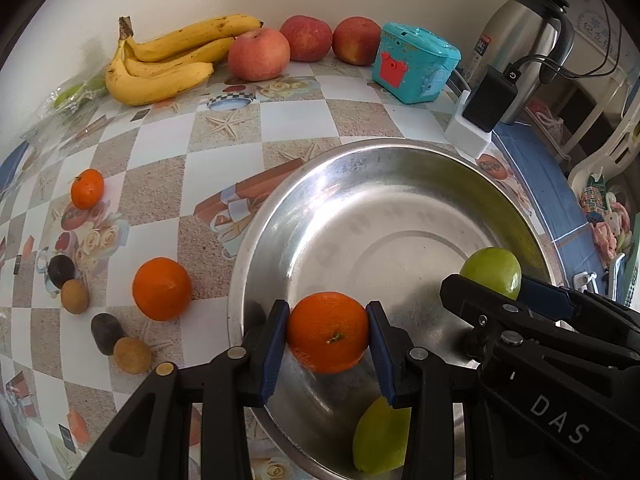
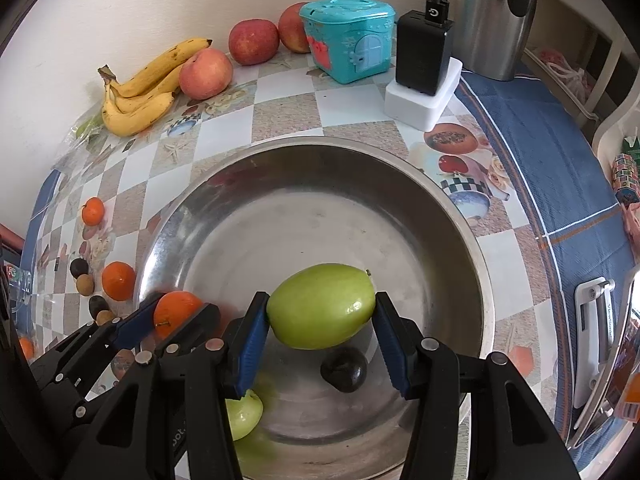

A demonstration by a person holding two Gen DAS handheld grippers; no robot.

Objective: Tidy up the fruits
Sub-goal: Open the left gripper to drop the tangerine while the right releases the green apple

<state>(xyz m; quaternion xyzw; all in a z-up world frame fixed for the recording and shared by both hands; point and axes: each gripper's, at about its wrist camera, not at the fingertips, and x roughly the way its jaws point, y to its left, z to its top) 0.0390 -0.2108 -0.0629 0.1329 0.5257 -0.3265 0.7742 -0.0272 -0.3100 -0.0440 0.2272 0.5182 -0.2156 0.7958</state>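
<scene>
- Orange mandarin (image 1: 328,338): we are clamping it in the left gripper (image 1: 328,340) jaws, above the steel bowl (image 1: 400,184).
- Green fruit (image 2: 321,306): we are gripping it crosswise in the right gripper (image 2: 320,320) jaws, over the bowl's middle.

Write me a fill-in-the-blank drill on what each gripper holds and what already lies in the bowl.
1. The left gripper is closed on an ____ fruit.
2. The right gripper holds a ____ fruit above the metal bowl.
3. On the bowl's floor lie another green fruit and one small ____ fruit.
4. The bananas lie outside the bowl, beside the ____ by the wall.

Missing words: orange; green; dark; apples
</scene>
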